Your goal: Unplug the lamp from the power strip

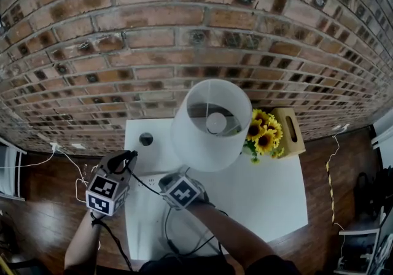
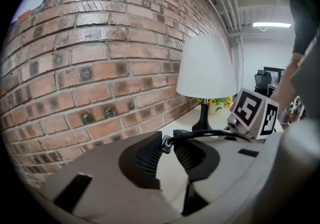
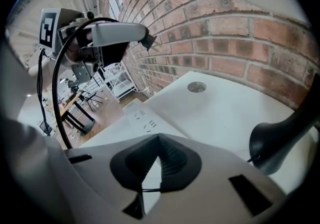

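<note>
**Lamp plug (image 2: pixel 166 144) is hanging clear of the power strip (image 3: pixel 141 118)**

The left hand-held gripper (image 1: pixel 128 156) is pinching the black plug between partly closed jaws, tilting gently downward toward the brick wall (image 1: pixel 184 22) and holding it in the air beside the lamp (image 1: pixel 212 123). The cord (image 2: pixel 210 134) is looping down toward the counter (image 1: pixel 270 197). The right hand-held gripper (image 3: pixel 156 139) is angling steeply down, its 2 jaws meeting at the tips with nothing between them, just over the near end of the power strip. Both forearms (image 1: pixel 227 231) are reaching in from the bottom edge of the head view.
</note>
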A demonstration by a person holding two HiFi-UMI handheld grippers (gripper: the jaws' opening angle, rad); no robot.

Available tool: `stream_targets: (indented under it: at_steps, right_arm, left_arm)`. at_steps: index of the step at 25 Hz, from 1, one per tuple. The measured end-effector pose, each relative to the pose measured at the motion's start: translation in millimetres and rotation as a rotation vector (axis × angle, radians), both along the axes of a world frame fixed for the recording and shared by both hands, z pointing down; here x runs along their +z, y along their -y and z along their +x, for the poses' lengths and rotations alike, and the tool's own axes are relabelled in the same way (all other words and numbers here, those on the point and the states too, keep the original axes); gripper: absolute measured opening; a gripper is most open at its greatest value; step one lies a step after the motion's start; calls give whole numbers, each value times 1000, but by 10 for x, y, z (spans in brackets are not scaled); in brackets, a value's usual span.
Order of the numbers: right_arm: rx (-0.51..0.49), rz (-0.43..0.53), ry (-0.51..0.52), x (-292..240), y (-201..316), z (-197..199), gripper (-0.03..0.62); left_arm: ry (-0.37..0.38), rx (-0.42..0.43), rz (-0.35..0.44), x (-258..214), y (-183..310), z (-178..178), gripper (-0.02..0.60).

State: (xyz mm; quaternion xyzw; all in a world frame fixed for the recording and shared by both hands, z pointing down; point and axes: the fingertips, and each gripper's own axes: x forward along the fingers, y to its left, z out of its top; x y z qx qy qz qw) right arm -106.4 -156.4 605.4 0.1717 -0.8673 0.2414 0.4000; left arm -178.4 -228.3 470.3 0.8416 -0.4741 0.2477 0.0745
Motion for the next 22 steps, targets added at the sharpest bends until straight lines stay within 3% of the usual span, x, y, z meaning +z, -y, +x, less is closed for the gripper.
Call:
stream_targets:
  at_steps: [9,13,22]
  right_arm:
    - [-4,5,6,3,13,14,2]
    - [-6,-2,14,-1,0,14,2]
    - [4,-5,32,-23,14,8,2]
  left_arm:
    - [-40,-50,42,-244,346,-146,89]
    - [-70,-67,17,-180,434,-160,89]
    - [-43,-34,-53,195,604,-58,89]
